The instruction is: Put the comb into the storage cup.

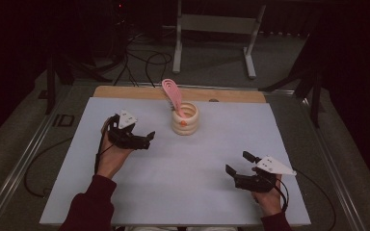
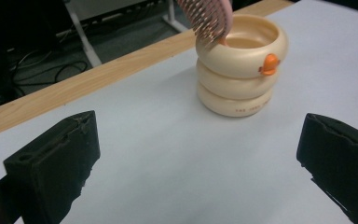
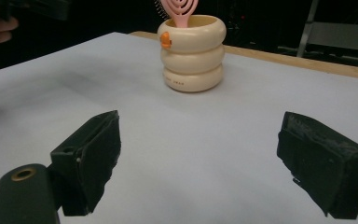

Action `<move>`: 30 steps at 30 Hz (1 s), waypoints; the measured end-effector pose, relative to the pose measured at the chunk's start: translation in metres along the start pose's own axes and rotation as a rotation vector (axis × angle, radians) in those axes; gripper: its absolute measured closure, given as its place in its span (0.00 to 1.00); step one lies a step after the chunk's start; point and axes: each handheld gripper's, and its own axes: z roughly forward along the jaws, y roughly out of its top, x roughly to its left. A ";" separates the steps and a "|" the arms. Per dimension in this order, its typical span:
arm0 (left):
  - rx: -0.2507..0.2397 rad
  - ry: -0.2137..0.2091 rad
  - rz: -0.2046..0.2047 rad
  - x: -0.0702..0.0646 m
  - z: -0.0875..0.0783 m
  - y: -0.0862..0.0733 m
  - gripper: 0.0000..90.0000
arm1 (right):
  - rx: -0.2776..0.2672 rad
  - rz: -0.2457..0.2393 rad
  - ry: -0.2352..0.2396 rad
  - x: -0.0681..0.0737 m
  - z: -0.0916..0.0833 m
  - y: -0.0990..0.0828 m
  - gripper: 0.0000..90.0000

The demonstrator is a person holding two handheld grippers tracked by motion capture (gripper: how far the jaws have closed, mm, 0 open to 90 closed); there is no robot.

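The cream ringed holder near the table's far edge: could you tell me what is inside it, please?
A pink slotted hairbrush stands in the cream ringed holder, its head leaning out above the rim. The holder's wall hides its handle end.

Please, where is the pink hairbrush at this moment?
The pink hairbrush stands in the cream ringed holder near the table's far edge in the high view, its head leaning out toward the wooden strip, nearer the left gripper.

One line of small dark print on the bottom ring of the cream holder [image 2: 237, 108], low on its side, too small and blurred to read; same print seen in the right gripper view [image 3: 179, 84], also illegible. Orange mark on the top ring [image 2: 269, 64] is a shape, not text. No other text, brand, number or sign readable
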 end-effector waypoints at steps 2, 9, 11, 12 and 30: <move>-0.014 -0.005 -0.002 0.002 -0.011 -0.006 0.00 | 0.001 -0.003 -0.002 0.000 0.000 0.000 0.15; -0.081 0.001 -0.027 0.005 -0.039 -0.032 0.00 | 0.002 -0.003 -0.003 0.001 0.000 0.000 0.15; -0.092 -0.005 -0.043 0.006 -0.045 -0.040 0.00 | 0.005 -0.004 -0.005 0.000 0.000 -0.001 0.15; -0.094 -0.003 -0.047 0.006 -0.048 -0.045 0.00 | 0.007 -0.003 -0.007 0.001 -0.001 -0.001 0.15; -0.150 0.023 -0.062 0.008 -0.076 -0.093 0.00 | -0.010 -0.008 -0.035 0.000 -0.007 0.001 0.15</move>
